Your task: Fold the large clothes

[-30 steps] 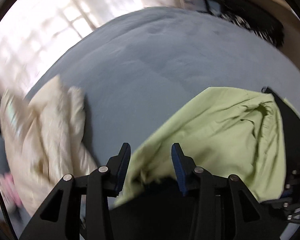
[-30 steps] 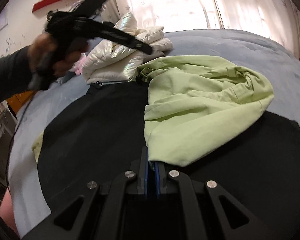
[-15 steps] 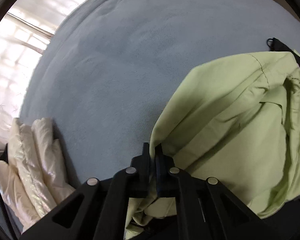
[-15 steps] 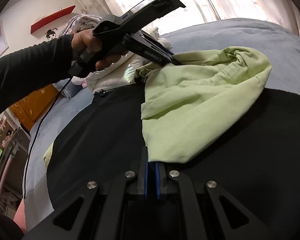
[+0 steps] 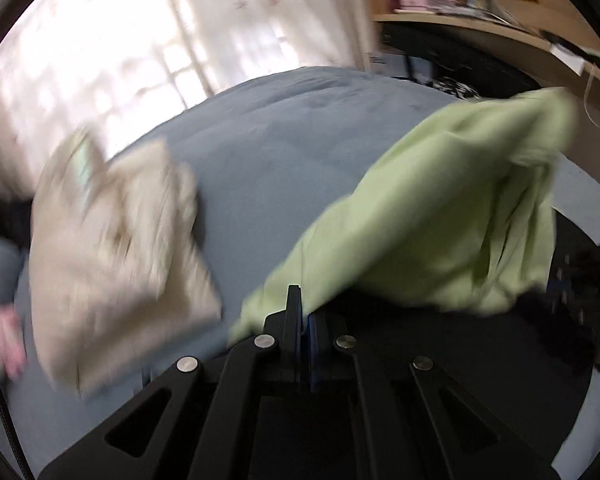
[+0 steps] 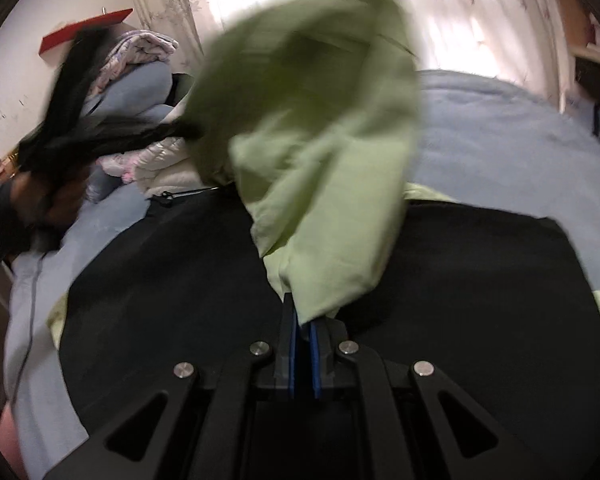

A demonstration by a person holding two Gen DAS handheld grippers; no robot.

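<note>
A light green garment [image 6: 324, 168] hangs lifted above a black garment [image 6: 480, 300] that is spread flat on the blue-grey bed. My right gripper [image 6: 303, 320] is shut on the green garment's near corner. My left gripper [image 5: 302, 312] is shut on another edge of the green garment [image 5: 440, 232], and its cloth stretches up to the right. In the right wrist view the left gripper [image 6: 188, 132] appears blurred at the left, held by a hand, with the green cloth trailing from its tip.
A folded cream padded jacket [image 5: 116, 248] lies on the bed [image 5: 268, 160] to the left. Bedding is piled [image 6: 140, 64] near the wall. Bright curtains [image 5: 140, 40] hang behind the bed. A wooden shelf [image 5: 500, 28] runs along the right.
The left gripper closed on the green garment's edge and has since pulled it up off the black garment. The green cloth now hangs in the air between both grippers. The right gripper stayed shut.
</note>
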